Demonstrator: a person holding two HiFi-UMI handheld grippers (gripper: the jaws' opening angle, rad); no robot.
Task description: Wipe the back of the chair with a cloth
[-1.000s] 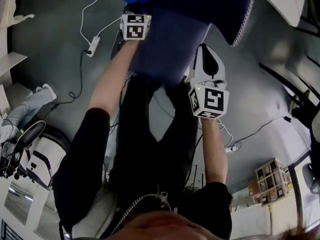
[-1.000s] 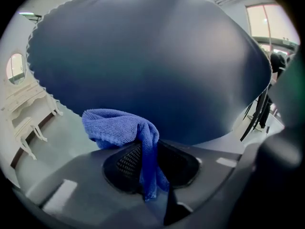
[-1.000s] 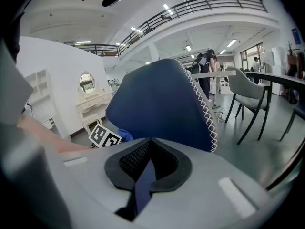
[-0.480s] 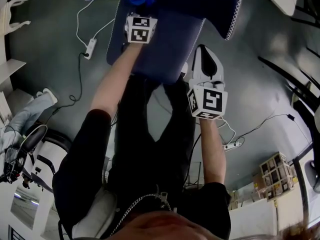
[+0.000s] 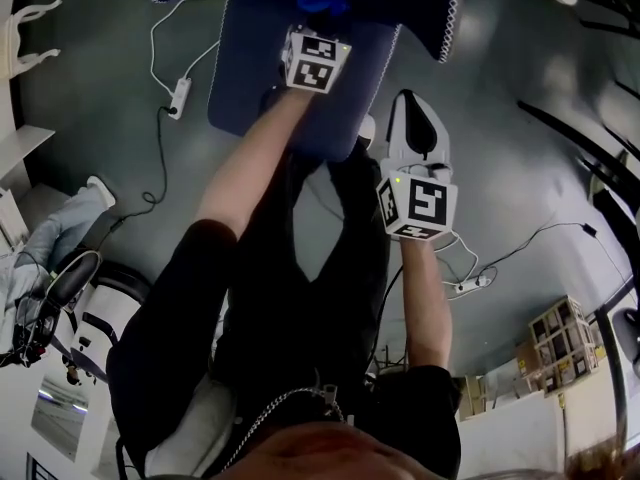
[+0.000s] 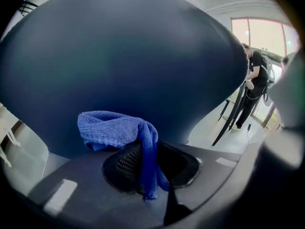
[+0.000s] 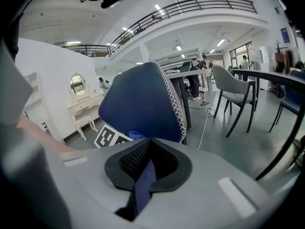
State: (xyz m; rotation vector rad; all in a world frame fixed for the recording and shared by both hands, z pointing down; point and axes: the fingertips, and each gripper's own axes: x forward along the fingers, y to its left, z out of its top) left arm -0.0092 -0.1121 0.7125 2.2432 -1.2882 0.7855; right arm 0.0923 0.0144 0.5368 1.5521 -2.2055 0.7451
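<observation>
**Head view.** The left gripper (image 5: 318,28) reaches forward onto the chair back (image 5: 250,78), a navy upholstered panel hanging below a white-stitched edge. The cloth (image 5: 322,5) shows as a bright blue patch at its tip, against the upholstery. The right gripper (image 5: 408,103) hangs beside the panel's right edge, apparently apart from it. A power strip (image 5: 182,93) lies on the floor (image 5: 520,198).

**Left gripper view.** The jaws are clamped on a fold of the cloth. One bunch bulges left toward the chair back, which fills the view, and a tail droops between the jaws. The cloth is knitted, soft and light, and probably limp. A grip at a gathered fold, as here, likely leaves a pad free to press on the yielding upholstery.

**Right gripper view.** The jaws stand together. A thin dark-blue strip shows in the slit between them, but whether it is fabric or part of the gripper cannot be told. The chair's stitched edge is ahead, with the left gripper's marker cube and a bit of cloth below.
</observation>
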